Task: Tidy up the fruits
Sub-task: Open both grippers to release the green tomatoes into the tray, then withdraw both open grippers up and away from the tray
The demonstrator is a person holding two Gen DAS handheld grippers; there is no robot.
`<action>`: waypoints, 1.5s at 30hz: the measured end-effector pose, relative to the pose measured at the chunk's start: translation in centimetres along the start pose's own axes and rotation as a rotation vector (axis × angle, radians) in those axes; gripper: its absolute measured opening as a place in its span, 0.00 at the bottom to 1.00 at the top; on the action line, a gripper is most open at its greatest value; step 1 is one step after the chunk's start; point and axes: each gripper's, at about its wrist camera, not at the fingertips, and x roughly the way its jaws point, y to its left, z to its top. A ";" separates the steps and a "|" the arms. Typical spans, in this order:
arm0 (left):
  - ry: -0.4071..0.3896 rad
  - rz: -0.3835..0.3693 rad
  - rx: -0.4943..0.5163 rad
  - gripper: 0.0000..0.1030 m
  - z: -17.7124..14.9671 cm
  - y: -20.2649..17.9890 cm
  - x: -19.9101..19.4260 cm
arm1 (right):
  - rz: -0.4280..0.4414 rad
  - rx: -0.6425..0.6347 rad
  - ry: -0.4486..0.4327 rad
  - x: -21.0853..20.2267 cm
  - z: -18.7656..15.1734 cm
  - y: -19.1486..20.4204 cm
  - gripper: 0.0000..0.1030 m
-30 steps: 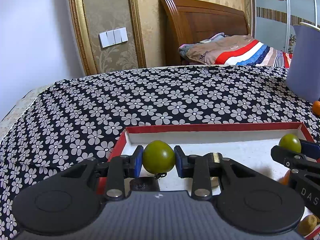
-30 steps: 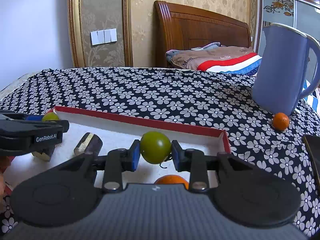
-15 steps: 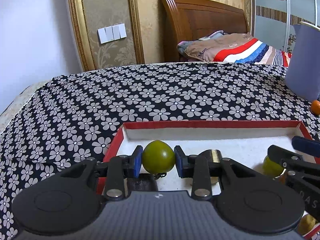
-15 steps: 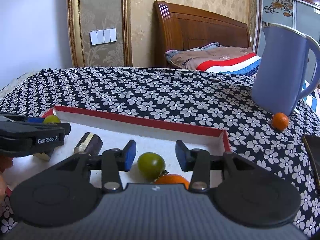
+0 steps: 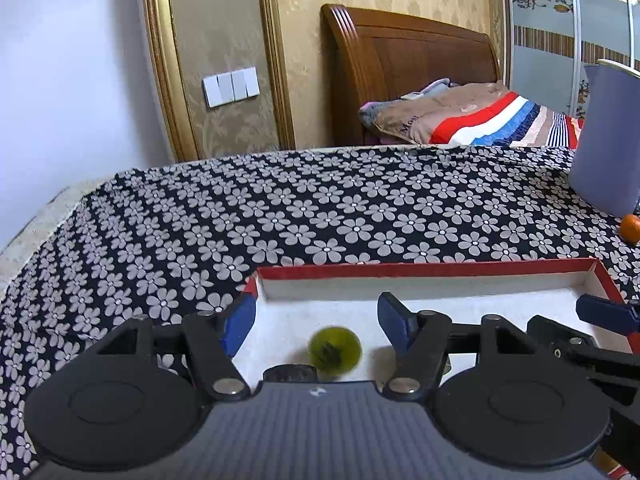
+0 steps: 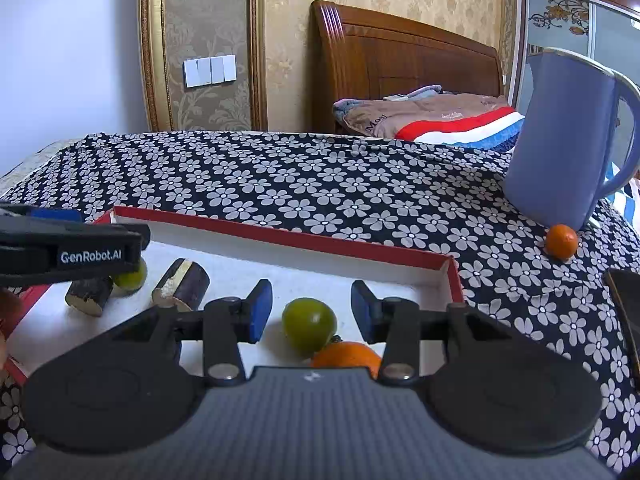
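Left gripper (image 5: 316, 320) angled down over red-rimmed tray (image 5: 424, 270), jaws just opened wide, blurred green fruit (image 5: 335, 349) loose below. Right gripper (image 6: 311, 309) parted around resting green fruit (image 6: 309, 323), untouched. Only right view shows cut cane pieces (image 6: 182, 286).

Glossy smooth skin on the green fruit (image 6: 309, 323) between the matt black plastic right gripper (image 6: 311, 312) jaws. Rough bark on the cut log (image 6: 182, 286) to its left. Matt cardboard tray (image 6: 280, 239); printed cloth (image 6: 320, 188) beyond; smooth plastic jug (image 6: 560, 136).
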 end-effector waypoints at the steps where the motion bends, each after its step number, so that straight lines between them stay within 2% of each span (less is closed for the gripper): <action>1: -0.002 -0.004 0.001 0.65 0.0 0.0 -0.2 | 0.000 -0.002 0.000 -0.1 0.0 0.0 0.40; 4: -0.003 -0.003 0.000 0.65 0.0 0.0 -0.5 | 0.000 -0.006 -0.005 -0.4 0.0 0.2 0.45; 14: -0.012 -0.012 0.005 0.65 -1.0 0.2 -2.4 | 0.016 -0.002 -0.016 -1.9 -0.6 0.3 0.47; 19: -0.015 -0.014 0.009 0.65 -1.6 0.2 -3.4 | 0.019 -0.007 -0.026 -2.7 -1.0 0.7 0.61; 26: -0.024 -0.016 0.011 0.65 -2.1 -0.1 -4.9 | 0.024 -0.012 -0.045 -4.0 -1.7 1.0 0.73; 27: -0.027 -0.018 0.011 0.66 -2.1 -0.1 -5.1 | 0.023 -0.011 -0.047 -4.1 -1.8 1.0 0.74; 29: -0.033 -0.019 0.010 0.74 -2.2 -0.2 -5.4 | 0.025 -0.005 -0.048 -4.3 -1.9 1.0 0.76; 35: -0.045 -0.018 0.009 0.74 -2.4 -0.3 -6.2 | 0.011 -0.008 -0.066 -5.1 -2.2 0.8 0.88; 39: -0.045 -0.024 -0.003 0.74 -3.0 -0.1 -6.8 | 0.001 -0.027 -0.089 -6.1 -2.6 1.0 1.00; 45: -0.037 -0.040 -0.031 0.74 -4.3 0.7 -7.9 | 0.003 -0.017 -0.108 -7.9 -3.5 0.8 1.00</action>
